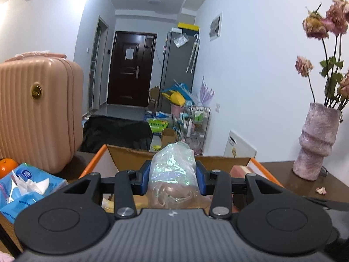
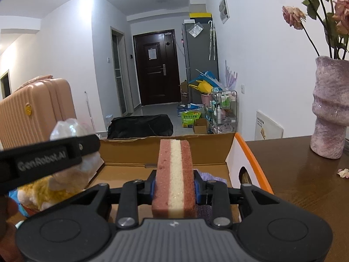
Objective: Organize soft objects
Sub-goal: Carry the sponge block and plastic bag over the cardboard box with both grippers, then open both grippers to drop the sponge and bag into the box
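Above the open cardboard box (image 2: 165, 150), the left gripper (image 1: 173, 175) has its fingers clamped on a plastic-wrapped plush toy (image 1: 172, 170); the right gripper (image 2: 174, 185) fingers are clamped on a striped sponge (image 2: 174, 174).

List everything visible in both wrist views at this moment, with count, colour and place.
plastic-wrapped plush toy: one, clear iridescent wrap over yellow and white plush, held over the box
sponge: one, pink with cream stripe, held over the box
cardboard box: one, brown with orange edge, open on the table
table: one, dark brown
vase: one, mauve, dried pink roses, table's right
suitcase: one, pink, left
tissue pack: one, blue, left
orange: one, left edge
left gripper: black, shut on the toy
right gripper: black, shut on the sponge
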